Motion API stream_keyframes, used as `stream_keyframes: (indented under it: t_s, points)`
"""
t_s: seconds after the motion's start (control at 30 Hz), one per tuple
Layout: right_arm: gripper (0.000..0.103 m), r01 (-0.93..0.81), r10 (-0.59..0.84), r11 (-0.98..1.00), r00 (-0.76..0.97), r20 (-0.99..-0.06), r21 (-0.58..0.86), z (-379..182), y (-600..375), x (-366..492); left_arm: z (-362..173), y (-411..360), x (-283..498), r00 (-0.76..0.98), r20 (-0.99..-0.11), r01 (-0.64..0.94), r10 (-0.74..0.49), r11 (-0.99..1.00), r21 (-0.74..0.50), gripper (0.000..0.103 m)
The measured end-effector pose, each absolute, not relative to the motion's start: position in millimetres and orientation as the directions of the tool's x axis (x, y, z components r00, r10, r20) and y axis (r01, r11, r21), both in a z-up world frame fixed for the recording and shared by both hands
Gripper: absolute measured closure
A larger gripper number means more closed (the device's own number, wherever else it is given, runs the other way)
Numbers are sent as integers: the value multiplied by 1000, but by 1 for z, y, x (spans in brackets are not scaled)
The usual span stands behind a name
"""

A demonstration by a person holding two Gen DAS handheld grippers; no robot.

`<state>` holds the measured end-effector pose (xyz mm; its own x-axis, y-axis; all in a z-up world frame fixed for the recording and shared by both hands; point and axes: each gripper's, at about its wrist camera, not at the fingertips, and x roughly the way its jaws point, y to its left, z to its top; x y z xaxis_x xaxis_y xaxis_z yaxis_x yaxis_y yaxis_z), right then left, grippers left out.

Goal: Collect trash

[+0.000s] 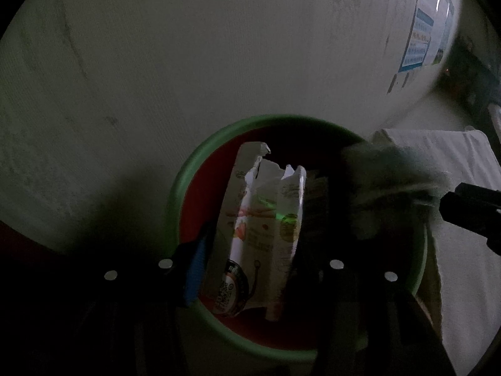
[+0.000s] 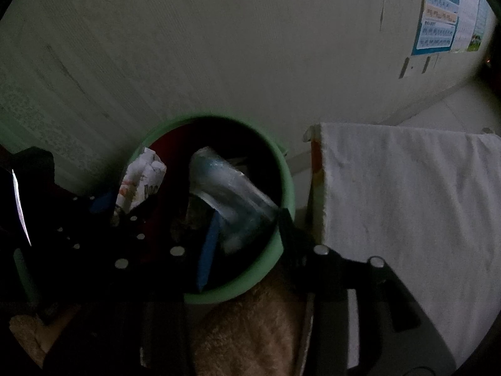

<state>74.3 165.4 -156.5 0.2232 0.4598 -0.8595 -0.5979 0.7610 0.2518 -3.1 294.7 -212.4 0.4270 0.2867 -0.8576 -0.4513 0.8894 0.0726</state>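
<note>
A pale, rough-textured wall (image 2: 219,47) fills the upper half of both views, with a blue printed poster (image 2: 438,18) stuck on it at two o'clock. At three o'clock stands a surface draped in a white, nubbly towel-like cloth (image 2: 407,203), its folded corner hanging square. At the centre sits a round bin (image 2: 289,188) with a smooth green plastic rim and a dark red inner wall. Inside it, at the bin's nine o'clock side, the left gripper (image 1: 250,250) clamps a torn white snack wrapper (image 1: 260,219), flat and crinkled, with printed graphics, a ragged top edge and a QR code near its lower end; one blue-padded finger (image 1: 195,263) presses its left face. The right gripper (image 2: 247,222) grips a clear, glossy crumpled plastic wrapper (image 2: 225,194) over the bin's middle, between a blue finger (image 2: 208,250) at six o'clock and a black one at four o'clock. Below the bin, at six o'clock, lies something tan and fuzzy (image 2: 250,329).
</note>
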Motion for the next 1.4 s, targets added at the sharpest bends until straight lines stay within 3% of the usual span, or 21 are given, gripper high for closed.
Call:
stream_keyframes:
  t_s: [0.07,0.23,0.33,0.63,0.73,0.83,0.87,0.93,1.07,1.17,1.33,1.4]
  points:
    - [56,-600,459,759,220,-861,252,-157,165,74,-212,295,-2,422,-860,-452,287,889,75,51]
    - [55,-600,469,758,230,-853,255,-151,162,71,-214,294,0,410,-866,-455,287,887,79,50]
    - [48,-594,479,762,247,-842,259,-144,152,68,-214,292,0,405,-868,-454,288,887,82,50]
    - [43,-492,479,818,299,-826,297,-141,77,56,-203,283,0,410,-869,-442,275,894,74,49]
    - [42,-440,454,850,336,-825,289,-143,43,53,-194,269,-1,437,-864,-426,250,903,46,44]
    - [28,-383,405,889,405,-820,250,-140,7,48,-182,246,-1,481,-853,-384,201,924,2,43]
    - [28,-360,378,905,438,-815,227,-136,-7,47,-175,232,1,504,-844,-358,186,934,-7,43]
    - [26,-316,342,927,490,-802,202,-127,-34,48,-157,199,6,564,-813,-289,143,957,-33,36]
    - [7,-220,270,961,631,-728,166,-93,-91,38,-113,138,13,697,-715,-145,44,986,-80,22]
    - [4,-159,227,974,735,-639,162,-64,-133,22,-73,93,14,793,-608,-46,-27,993,-104,7]
    - [4,-81,138,987,880,-454,142,-30,-178,-7,-13,39,7,896,-433,52,-95,993,-110,7]
    - [4,-26,65,993,930,-360,114,-22,-187,-20,2,28,6,908,-411,40,-79,994,-102,7]
